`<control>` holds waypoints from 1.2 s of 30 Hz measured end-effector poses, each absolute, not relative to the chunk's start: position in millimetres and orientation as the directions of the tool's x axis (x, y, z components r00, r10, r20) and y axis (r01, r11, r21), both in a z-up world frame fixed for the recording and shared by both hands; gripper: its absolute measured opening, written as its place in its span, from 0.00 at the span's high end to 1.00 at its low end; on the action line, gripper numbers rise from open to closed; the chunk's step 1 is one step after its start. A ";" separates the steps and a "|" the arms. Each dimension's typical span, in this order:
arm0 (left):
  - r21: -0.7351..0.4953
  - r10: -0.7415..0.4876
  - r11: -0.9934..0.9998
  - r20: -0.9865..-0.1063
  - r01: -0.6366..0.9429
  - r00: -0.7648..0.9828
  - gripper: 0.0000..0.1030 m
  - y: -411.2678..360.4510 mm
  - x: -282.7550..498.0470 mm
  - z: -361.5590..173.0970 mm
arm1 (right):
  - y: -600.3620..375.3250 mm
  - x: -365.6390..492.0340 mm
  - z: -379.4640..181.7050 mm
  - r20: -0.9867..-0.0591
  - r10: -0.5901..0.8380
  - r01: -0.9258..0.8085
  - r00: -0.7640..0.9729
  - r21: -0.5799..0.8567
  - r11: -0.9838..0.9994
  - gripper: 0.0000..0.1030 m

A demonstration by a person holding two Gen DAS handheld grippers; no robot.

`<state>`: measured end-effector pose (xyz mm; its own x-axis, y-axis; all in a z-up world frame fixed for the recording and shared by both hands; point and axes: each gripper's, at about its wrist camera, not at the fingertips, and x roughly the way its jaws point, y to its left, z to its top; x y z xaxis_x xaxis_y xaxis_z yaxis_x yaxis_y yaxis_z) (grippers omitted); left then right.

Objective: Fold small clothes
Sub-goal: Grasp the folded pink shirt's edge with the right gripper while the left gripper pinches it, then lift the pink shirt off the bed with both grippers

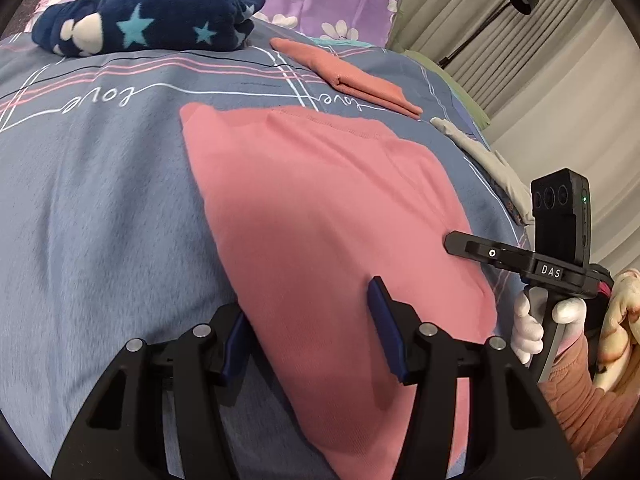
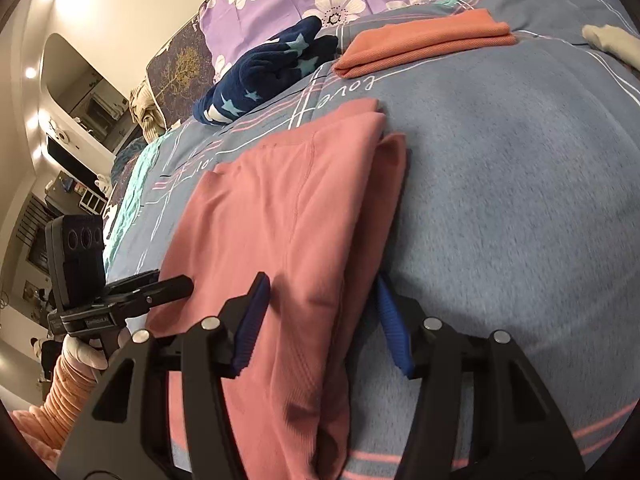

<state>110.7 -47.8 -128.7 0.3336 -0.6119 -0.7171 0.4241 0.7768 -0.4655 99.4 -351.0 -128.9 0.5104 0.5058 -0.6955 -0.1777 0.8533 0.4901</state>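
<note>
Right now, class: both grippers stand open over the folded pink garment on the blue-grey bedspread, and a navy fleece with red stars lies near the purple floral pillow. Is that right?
One detail is wrong: the navy fleece has light blue stars, not red, as the left wrist view shows. The rest stands.

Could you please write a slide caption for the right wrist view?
Open right gripper straddles the folded pink garment's edge on the blue bedspread.

The pink garment (image 1: 328, 216) runs under the left hand-held gripper (image 1: 308, 332) and off the bottom edge of both wrist views, so its near hem stays unseen. The white cloth (image 2: 612, 42) at the bed's far edge is cut off. The shelves (image 2: 86, 196) beyond the bed are too small to read.
</note>
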 end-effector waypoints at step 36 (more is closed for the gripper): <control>-0.424 -0.629 0.749 -0.697 0.509 0.344 0.54 -74.8 156.5 -137.2 | -335.4 127.2 -131.2 -0.695 0.478 -0.248 0.537 0.411 0.877 0.51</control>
